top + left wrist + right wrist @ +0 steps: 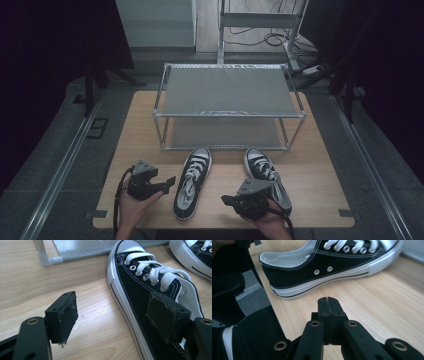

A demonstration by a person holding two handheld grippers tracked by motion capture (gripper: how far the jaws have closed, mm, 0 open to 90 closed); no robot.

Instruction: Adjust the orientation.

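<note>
While the pale wooden desk sits among dark curtains, two black sneakers lie before a metal rack — left hand-held gripper spread beside one, right hand-held gripper pressed together, empty.

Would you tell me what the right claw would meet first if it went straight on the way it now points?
Most likely the side of the shoe lying between the claws, near its heel. The shut right claw points at it across bare table; how far off is hard to judge.
</note>
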